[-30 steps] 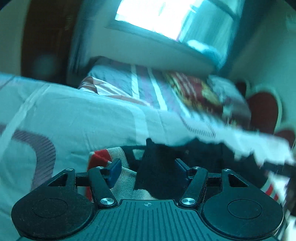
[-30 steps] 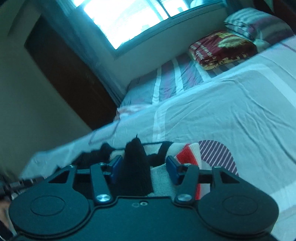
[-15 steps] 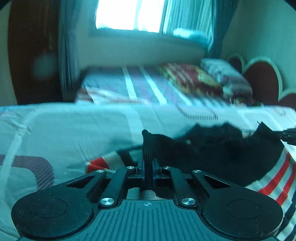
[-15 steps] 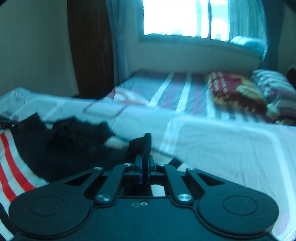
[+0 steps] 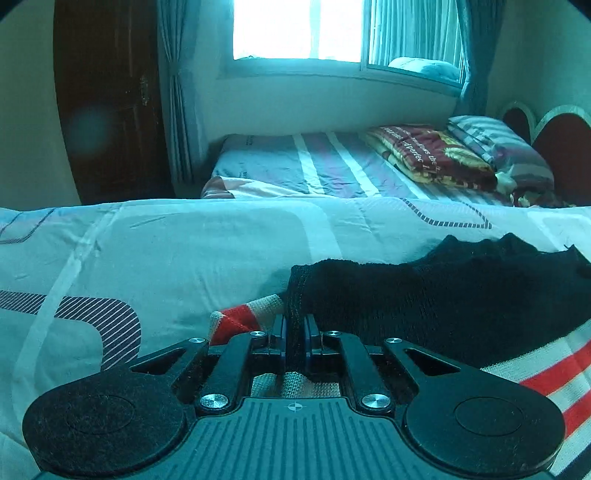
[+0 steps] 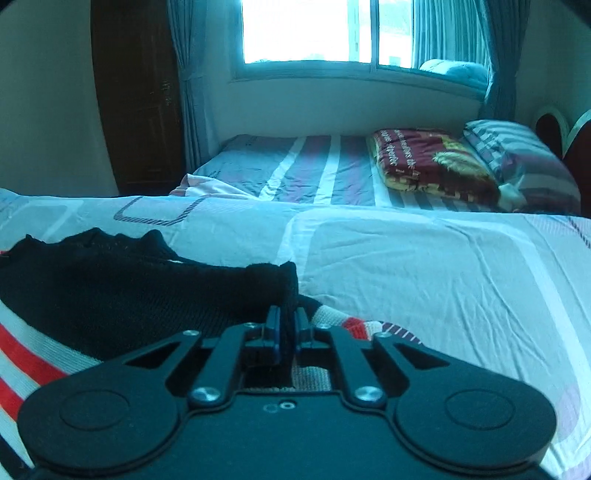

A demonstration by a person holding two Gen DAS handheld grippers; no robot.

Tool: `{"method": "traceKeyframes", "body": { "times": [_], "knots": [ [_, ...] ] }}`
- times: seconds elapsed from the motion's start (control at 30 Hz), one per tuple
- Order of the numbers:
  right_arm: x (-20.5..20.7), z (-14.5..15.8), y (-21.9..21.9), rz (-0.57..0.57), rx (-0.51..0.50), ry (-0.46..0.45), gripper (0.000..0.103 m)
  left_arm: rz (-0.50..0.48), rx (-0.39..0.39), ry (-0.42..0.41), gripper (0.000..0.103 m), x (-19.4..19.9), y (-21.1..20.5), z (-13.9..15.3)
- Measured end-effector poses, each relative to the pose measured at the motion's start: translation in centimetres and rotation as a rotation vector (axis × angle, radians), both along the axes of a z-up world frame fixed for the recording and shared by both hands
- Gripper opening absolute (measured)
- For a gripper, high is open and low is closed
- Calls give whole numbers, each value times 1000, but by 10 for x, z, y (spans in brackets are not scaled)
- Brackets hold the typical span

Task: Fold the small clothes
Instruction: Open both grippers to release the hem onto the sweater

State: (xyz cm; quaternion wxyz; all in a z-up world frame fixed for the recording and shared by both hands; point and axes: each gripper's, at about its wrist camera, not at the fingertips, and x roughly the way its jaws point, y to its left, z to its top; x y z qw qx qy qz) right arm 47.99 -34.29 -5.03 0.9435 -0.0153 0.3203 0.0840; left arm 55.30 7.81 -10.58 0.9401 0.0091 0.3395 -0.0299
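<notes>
A small black knit sweater point(image 5: 443, 295) with red and white stripes lies on the pale bedsheet point(image 5: 166, 258). In the left wrist view my left gripper point(image 5: 294, 332) pinches a black edge fold at the garment's left end; its jaws are opening slightly, the fabric still pressed between the blue pads. In the right wrist view the sweater point(image 6: 129, 288) spreads to the left. My right gripper point(image 6: 287, 325) pinches the black edge at its right end; these jaws are also opening slightly with the knit still between them. A red-and-white cuff point(image 6: 354, 323) shows just beyond.
A second bed point(image 5: 314, 166) with a striped sheet stands behind, under the window point(image 5: 295, 29). On it lie a red folded blanket point(image 6: 424, 162) and a striped pillow point(image 6: 517, 155). A dark wooden door point(image 5: 107, 103) is at back left, a red headboard point(image 5: 561, 147) at far right.
Both grippers went from open around the black edge to pinched on it. Both views rolled level, and the sweater's black edge now lies stretched out between the two ends.
</notes>
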Motion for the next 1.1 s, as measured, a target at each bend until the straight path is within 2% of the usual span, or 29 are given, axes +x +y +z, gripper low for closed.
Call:
{"method": "traceKeyframes", "body": {
  "times": [0.03,0.1,0.13,0.2,0.27,0.33,0.43,0.47,0.53,0.57,0.63,0.67,0.73,0.77,0.8,0.83,0.97,1.03,1.1],
  "knots": [
    [-3,3,-1,-4,2,-4,20,2,-3,-3,31,-2,1,2],
    [-13,13,-4,-6,4,-47,39,23,-36,-21,55,-10,11,12],
    [-22,20,-2,1,-9,-84,40,22,-42,-49,57,-17,11,20],
    [-37,31,13,92,-47,-123,38,-29,-30,-111,57,-33,-1,38],
    [-44,33,39,186,-70,-126,37,-141,-48,-107,57,-35,-28,46],
    [-39,28,71,250,-85,-91,32,-240,-38,-95,57,-32,-64,44],
    [-24,15,110,292,-89,-36,34,-302,-52,-53,57,-21,-101,29],
    [-20,10,119,298,-96,-21,35,-305,-58,-38,57,-19,-106,24],
    [-16,2,124,309,-126,4,35,-304,-14,-12,57,-17,-107,9],
    [-18,0,120,310,-145,-7,35,-278,7,-7,57,-17,-98,3],
    [-21,0,102,257,-179,-23,36,-231,-49,-14,58,-21,-60,1],
    [-21,0,87,204,-192,-28,38,-199,-30,-18,57,-23,-44,2],
    [-21,3,51,103,-158,-18,39,-190,-41,-39,57,-31,-16,4],
    [-21,3,37,64,-141,-12,40,-175,-16,-37,57,-31,-11,3],
    [-19,3,29,46,-113,6,43,-166,0,-38,58,-31,-8,2],
    [-15,3,26,37,-76,23,42,-151,-16,-36,58,-30,-5,1],
    [-18,10,41,37,-141,6,42,-134,-7,-49,58,-34,-5,3],
    [-40,22,40,42,-120,-64,42,-109,3,-76,58,-42,-10,15],
    [-60,28,52,120,-84,-89,43,-129,-7,-124,61,-57,-25,26]
  ]
}}
